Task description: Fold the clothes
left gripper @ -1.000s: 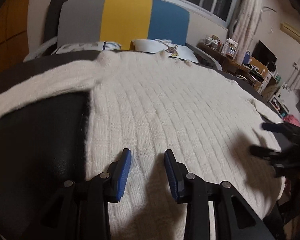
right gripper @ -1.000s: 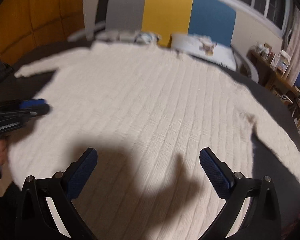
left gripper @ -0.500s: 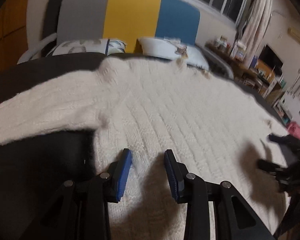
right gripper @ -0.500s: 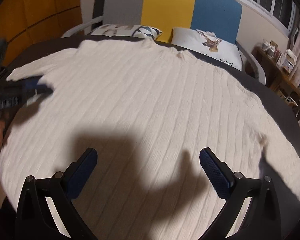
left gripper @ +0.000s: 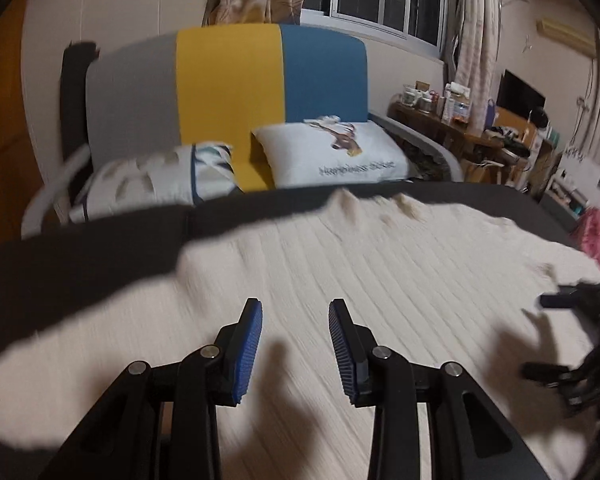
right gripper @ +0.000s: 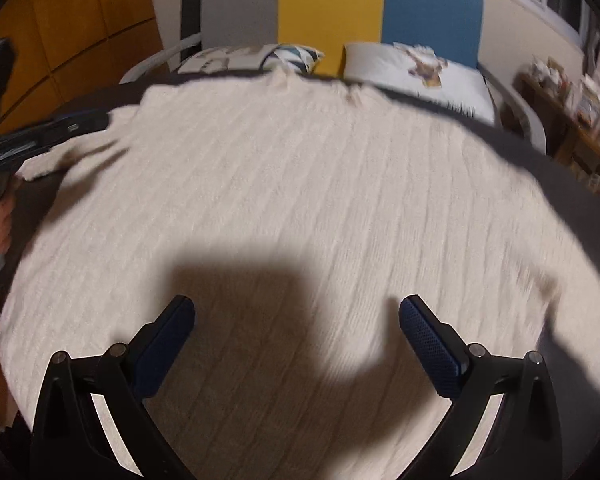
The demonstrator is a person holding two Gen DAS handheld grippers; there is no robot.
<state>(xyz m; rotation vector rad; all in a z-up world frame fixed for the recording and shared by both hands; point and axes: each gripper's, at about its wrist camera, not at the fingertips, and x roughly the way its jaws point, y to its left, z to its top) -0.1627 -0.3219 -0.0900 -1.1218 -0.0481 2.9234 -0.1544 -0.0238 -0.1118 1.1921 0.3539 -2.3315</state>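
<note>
Sweater [right gripper: 300, 208] lies flat before 2 pillows [left gripper: 332, 152]; both claws spread, empty.

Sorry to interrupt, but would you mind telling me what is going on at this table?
A person is about to fold a cream knit sweater, which lies spread flat on a dark table. Each hand carries a two-finger tool. The left tool and the right tool both hang above the sweater with jaws apart and nothing between them. No fold is made yet.
</note>
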